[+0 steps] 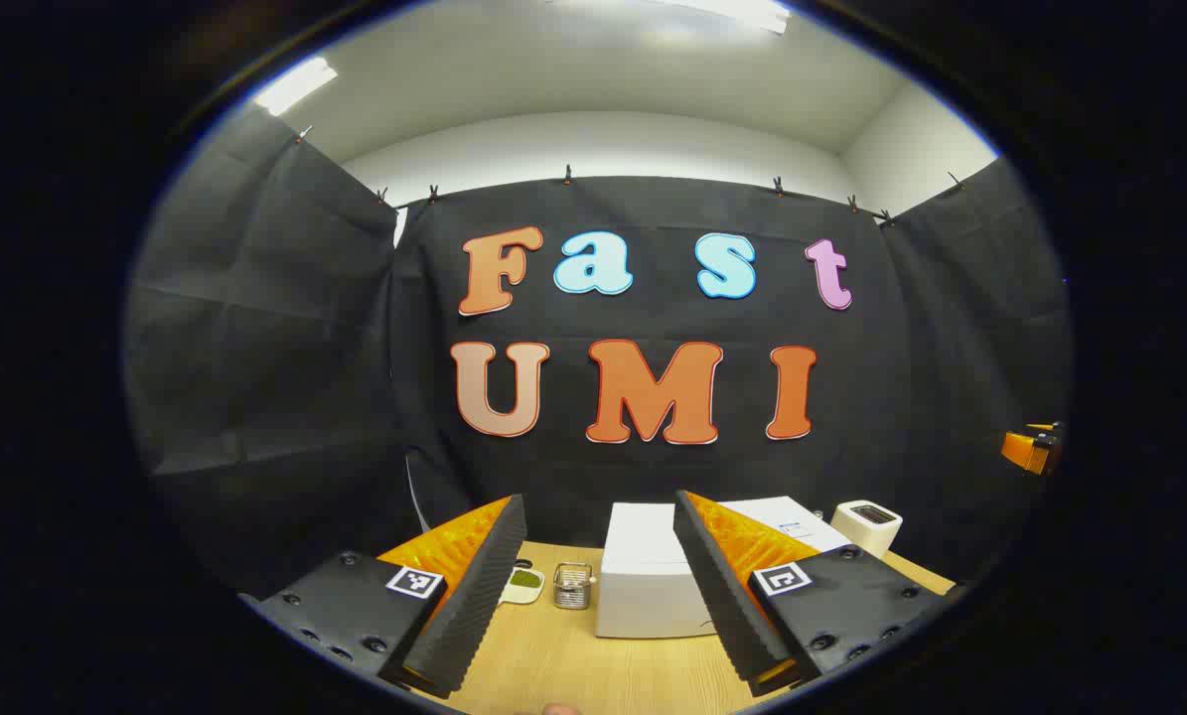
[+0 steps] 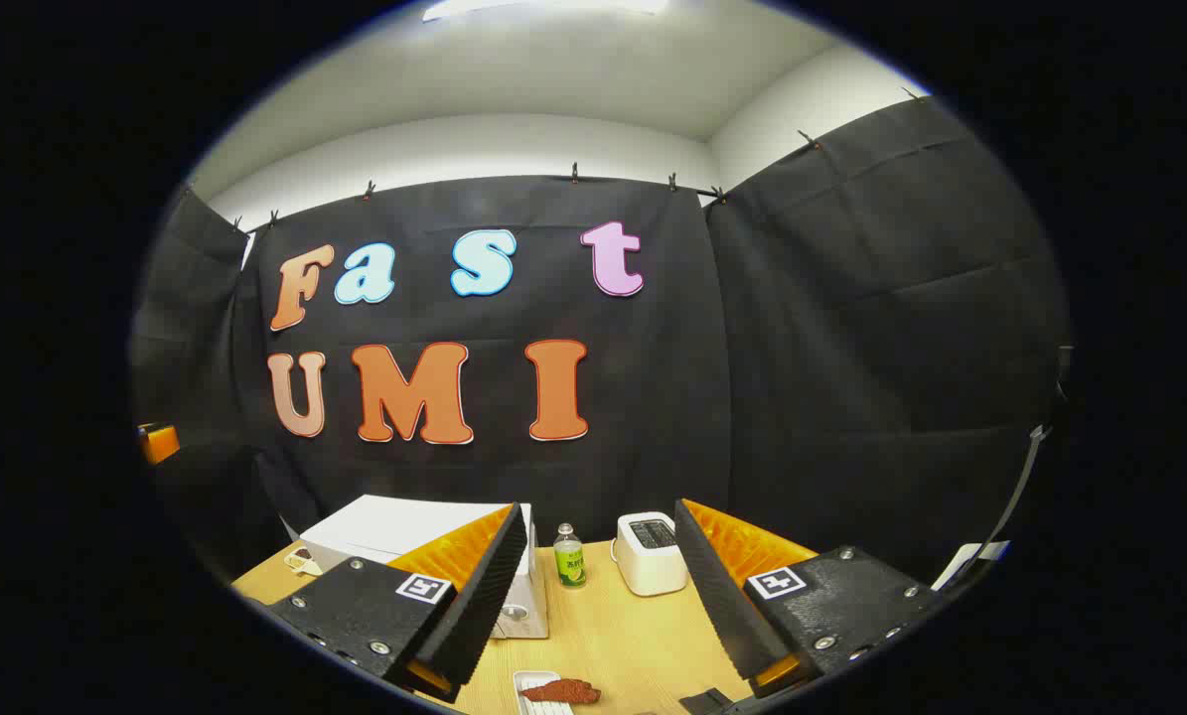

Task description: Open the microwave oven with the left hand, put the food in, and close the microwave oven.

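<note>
Nothing of the task looks done yet from where I sit: I judge we are at the very start, with opening, loading and closing all left. In the left gripper view my left gripper (image 1: 593,586) is held above the pale wooden table (image 1: 573,665), its two black ribbed fingers spread wide with nothing between them. Going left to right past it: a small white dish with something green in it (image 1: 523,584), then a small clear glass jar with a metal frame (image 1: 573,585) whose contents I cannot make out, then the white box-shaped microwave oven (image 1: 643,581), well ahead of the fingers and untouched; I cannot see its door from this side, though I take it to be closed. Beyond it stands a white toaster with a dark slotted top (image 1: 866,524). In the right gripper view my right gripper (image 2: 598,596) is parted wide too and carries nothing. The microwave sits at the left, partly behind my left finger, then a small green-labelled bottle with a white cap (image 2: 568,558), then the toaster. The food is a reddish-brown piece (image 2: 563,690) lying on a white rectangular tray (image 2: 533,706) just below the fingers, waiting to be picked up
</note>
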Available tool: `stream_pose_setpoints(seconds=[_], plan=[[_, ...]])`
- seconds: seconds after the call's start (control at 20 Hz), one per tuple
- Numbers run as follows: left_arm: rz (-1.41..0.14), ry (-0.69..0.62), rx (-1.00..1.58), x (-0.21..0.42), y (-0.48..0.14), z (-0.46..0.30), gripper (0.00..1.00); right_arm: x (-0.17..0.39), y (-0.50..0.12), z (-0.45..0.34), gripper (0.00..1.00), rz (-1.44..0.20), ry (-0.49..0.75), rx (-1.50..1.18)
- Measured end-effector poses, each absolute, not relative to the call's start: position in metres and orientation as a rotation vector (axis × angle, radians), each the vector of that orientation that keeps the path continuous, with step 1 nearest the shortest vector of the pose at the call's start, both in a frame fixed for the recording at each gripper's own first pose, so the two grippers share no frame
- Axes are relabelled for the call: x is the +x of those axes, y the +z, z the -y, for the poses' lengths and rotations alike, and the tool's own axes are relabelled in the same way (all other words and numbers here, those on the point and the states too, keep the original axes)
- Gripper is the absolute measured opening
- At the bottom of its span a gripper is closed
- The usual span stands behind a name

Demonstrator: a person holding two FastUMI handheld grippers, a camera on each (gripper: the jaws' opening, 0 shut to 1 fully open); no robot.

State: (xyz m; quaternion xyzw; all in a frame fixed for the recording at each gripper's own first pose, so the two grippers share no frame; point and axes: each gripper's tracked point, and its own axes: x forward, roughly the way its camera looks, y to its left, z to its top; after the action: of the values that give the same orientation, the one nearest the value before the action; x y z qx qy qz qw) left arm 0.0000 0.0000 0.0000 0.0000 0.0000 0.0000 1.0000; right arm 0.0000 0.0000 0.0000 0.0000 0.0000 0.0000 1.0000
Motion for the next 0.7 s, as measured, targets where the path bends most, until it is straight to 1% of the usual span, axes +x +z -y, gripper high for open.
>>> stream_pose_setpoints(seconds=[0.3, 0.55, 0.6, 0.65, 0.7], plan=[[0.002, 0.008, 0.021, 0.000, 0.003, 0.018, 0.94, 0.013, 0.000, 0.006, 0.93, -0.005, 0.025, -0.013], [-0.029, 0.004, -0.007, 0.002, -0.009, 0.033, 0.94, 0.017, -0.002, 0.015, 0.93, -0.005, 0.039, -0.008], [-0.035, 0.009, -0.015, 0.001, -0.012, 0.036, 0.94, 0.017, -0.003, 0.017, 0.93, -0.012, 0.046, -0.012], [-0.039, 0.012, -0.022, 0.001, -0.015, 0.039, 0.98, 0.015, -0.006, 0.019, 0.93, -0.019, 0.052, -0.015], [-0.039, 0.006, -0.026, 0.000, -0.016, 0.046, 0.97, 0.015, -0.007, 0.022, 0.93, -0.020, 0.054, -0.019]])
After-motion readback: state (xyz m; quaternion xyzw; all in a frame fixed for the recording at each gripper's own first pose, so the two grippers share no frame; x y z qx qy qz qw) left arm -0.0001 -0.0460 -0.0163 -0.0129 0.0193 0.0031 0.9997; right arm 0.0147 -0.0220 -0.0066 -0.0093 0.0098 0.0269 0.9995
